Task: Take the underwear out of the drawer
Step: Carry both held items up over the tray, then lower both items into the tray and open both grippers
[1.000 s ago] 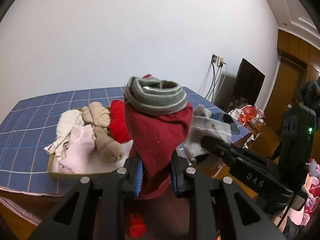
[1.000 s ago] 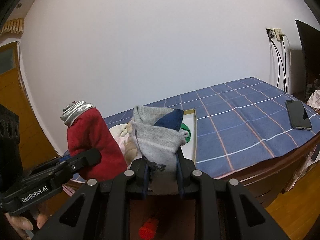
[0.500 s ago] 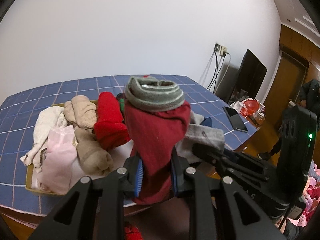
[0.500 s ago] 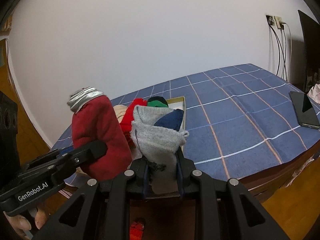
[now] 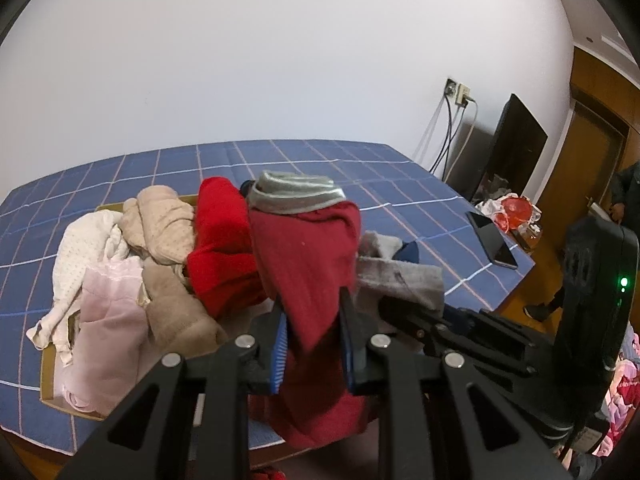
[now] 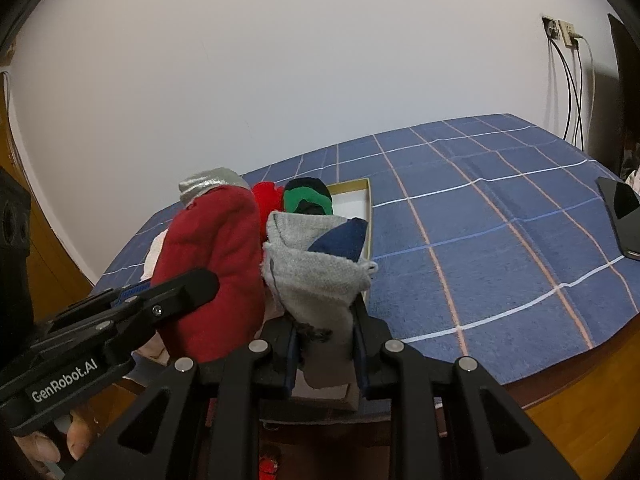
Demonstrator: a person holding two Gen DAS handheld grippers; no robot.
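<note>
My left gripper (image 5: 314, 332) is shut on dark red underwear with a grey striped waistband (image 5: 308, 256), held above the near edge of the tray; it also shows in the right wrist view (image 6: 212, 264). My right gripper (image 6: 324, 344) is shut on grey underwear with a navy patch (image 6: 316, 272), just right of the red one; it shows in the left wrist view (image 5: 400, 276) too. The shallow cardboard tray (image 6: 370, 216) on the blue checked table holds more rolled garments: bright red (image 5: 218, 248), beige (image 5: 164, 224), pink (image 5: 108, 320), white (image 5: 84, 248), green and black (image 6: 308, 198).
A black phone (image 6: 620, 216) lies on the blue checked tablecloth (image 6: 480, 240) at the right. A dark monitor (image 5: 516, 148) and wall cables (image 5: 452, 132) stand beyond the table's far right corner. A red item (image 6: 268, 468) lies on the floor below.
Both grippers have risen and moved forward over the tray with their garments still held; the table and tray now show from higher up.
</note>
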